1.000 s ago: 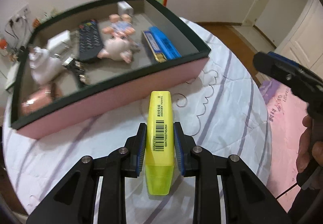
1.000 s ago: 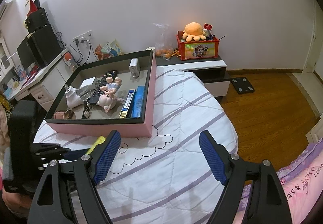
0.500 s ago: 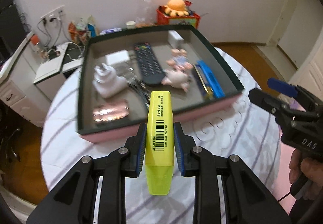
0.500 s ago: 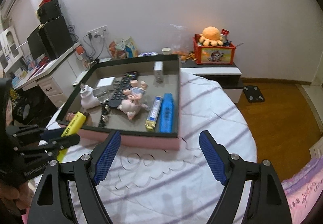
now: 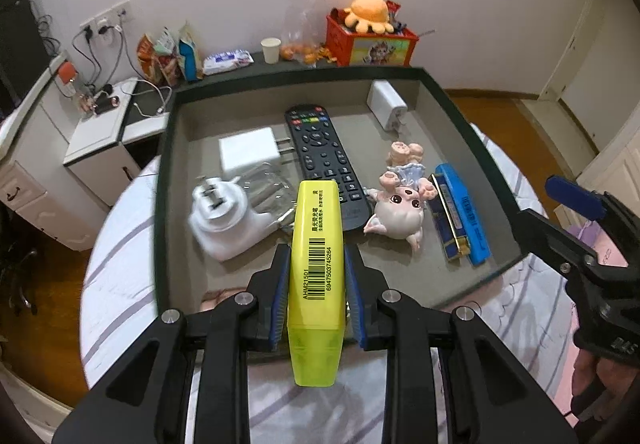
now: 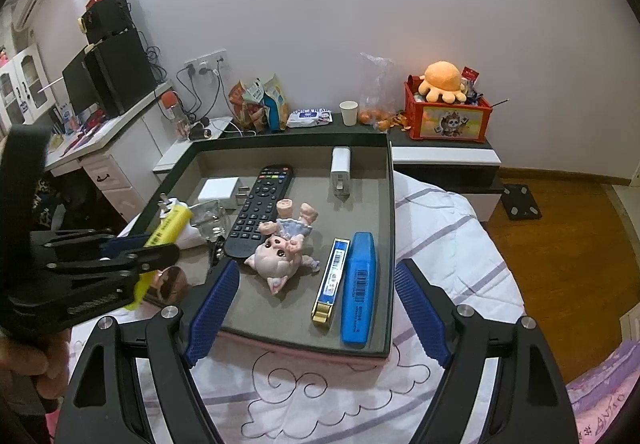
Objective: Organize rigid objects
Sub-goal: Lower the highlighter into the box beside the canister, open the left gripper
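Note:
My left gripper [image 5: 317, 296] is shut on a yellow highlighter [image 5: 317, 244] and holds it above the near left part of the dark-rimmed tray [image 5: 460, 112]. The highlighter also shows in the right wrist view [image 6: 166, 228]. The tray [image 6: 391, 228] holds a black remote [image 5: 324, 160], a pink pig figurine [image 5: 398, 214], a blue highlighter [image 6: 359, 292], a blue box [image 6: 332, 280], white chargers [image 5: 248, 154] and a white plug adapter [image 5: 224, 220]. My right gripper [image 6: 316, 308] is open and empty over the tray's near edge.
The tray lies on a bed with a white striped quilt [image 6: 440, 228]. A pink round object [image 6: 172, 282] lies at the tray's near left corner. Behind the tray stands a low shelf with a red toy box [image 6: 448, 116], a paper cup [image 6: 349, 112] and snack bags. A desk [image 6: 108, 148] stands at the left.
My left gripper has carried the yellow highlighter forward, from over the quilt to above the tray. My right gripper has moved closer to the tray and stays open.

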